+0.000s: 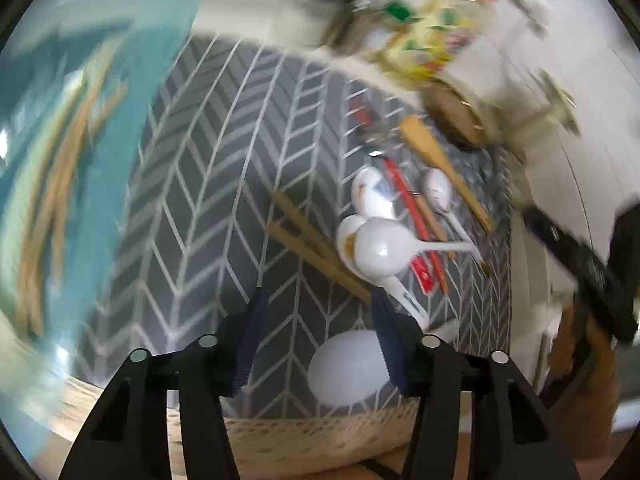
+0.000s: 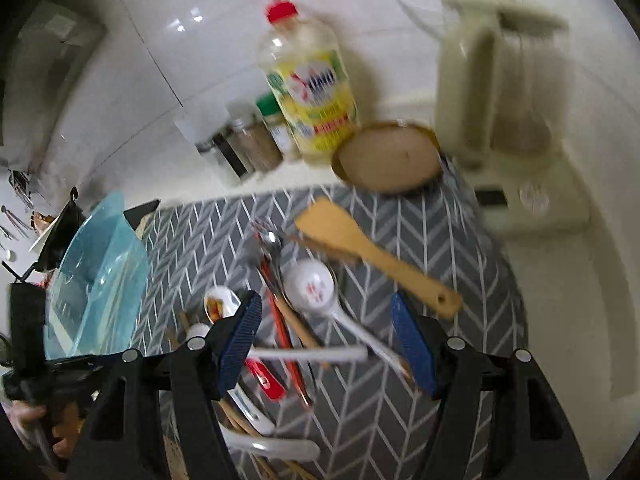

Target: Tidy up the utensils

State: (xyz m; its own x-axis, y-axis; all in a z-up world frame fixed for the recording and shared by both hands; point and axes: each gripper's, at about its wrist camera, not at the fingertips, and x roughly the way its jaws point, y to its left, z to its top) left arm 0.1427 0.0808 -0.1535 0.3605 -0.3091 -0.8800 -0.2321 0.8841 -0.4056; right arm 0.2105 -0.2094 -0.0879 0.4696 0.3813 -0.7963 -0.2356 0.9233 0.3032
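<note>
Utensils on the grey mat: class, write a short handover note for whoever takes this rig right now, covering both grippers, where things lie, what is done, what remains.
Left gripper: open, empty, over the grey mat.
Right gripper: open, empty, above the utensil pile.
Things: white spoons, red-handled utensils, chopsticks and wooden spatula lie loose on the mat. Blue bin stands at the mat's edge; wooden sticks appear inside in the blurred left view.
Done: perhaps some sticks binned.
Left: sort the pile.

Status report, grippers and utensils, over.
Left gripper open, empty. Right gripper open, empty above utensil pile. Wooden spatula beside pile. Nothing in the way.
</note>
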